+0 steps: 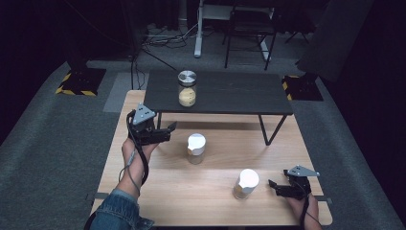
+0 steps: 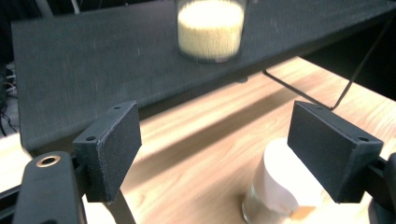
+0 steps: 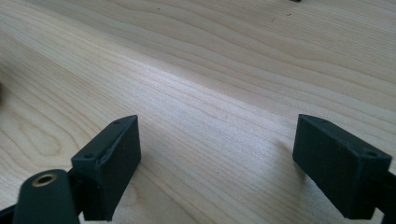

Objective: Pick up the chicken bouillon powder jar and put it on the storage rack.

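A white-lidded jar (image 1: 196, 147) stands mid-table on the wooden table (image 1: 215, 206). My left gripper (image 1: 171, 130) hovers just left of it, open and pointing toward it. In the left gripper view the same jar (image 2: 275, 189) sits low at the right, partly behind the right jaw, with nothing between the jaws of my left gripper (image 2: 219, 154). A second white-lidded jar (image 1: 246, 183) stands near the front. My right gripper (image 1: 273, 187) rests open just right of it. In the right gripper view my right gripper (image 3: 217, 163) has bare wood between its jaws.
A dark raised shelf (image 1: 230, 93) spans the table's far half on thin legs. A silver-lidded glass jar of yellow grains (image 1: 187, 88) stands on it, and also shows in the left gripper view (image 2: 211, 30). Beyond are grey carpet, cables and a chair frame.
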`<action>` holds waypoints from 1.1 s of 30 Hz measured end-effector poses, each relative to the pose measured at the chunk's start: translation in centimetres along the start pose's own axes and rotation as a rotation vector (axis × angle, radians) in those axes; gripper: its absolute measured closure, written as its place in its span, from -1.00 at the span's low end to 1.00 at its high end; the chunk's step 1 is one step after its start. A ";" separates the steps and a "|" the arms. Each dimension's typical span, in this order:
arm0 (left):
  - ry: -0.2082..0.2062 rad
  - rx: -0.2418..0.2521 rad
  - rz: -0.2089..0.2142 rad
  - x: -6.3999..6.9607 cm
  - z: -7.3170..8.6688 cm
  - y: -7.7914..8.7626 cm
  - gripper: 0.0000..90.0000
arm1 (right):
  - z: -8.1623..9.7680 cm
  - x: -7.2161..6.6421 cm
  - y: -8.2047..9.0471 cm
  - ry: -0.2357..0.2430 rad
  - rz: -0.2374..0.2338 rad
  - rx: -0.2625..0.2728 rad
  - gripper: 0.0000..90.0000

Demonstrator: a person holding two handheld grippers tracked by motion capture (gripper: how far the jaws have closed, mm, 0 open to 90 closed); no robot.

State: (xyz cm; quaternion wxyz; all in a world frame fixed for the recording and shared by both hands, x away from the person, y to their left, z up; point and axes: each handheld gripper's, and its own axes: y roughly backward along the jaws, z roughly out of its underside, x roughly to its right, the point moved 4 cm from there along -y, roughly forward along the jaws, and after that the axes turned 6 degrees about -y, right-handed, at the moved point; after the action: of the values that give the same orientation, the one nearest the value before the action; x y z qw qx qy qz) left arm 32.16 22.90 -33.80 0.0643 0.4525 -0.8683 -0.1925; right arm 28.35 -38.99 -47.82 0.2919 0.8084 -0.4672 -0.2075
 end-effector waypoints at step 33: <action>0.036 -0.131 -0.005 1.5 9.0 -1.7 -0.60 | 0.0 0.0 0.0 -0.001 -0.001 -0.001 -0.67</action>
State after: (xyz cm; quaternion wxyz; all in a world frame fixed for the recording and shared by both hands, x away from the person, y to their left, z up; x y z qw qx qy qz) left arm 30.03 23.26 -42.80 0.1088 0.4527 -0.8515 -0.2411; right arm 28.38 -38.96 -47.80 0.2919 0.8084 -0.4668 -0.2084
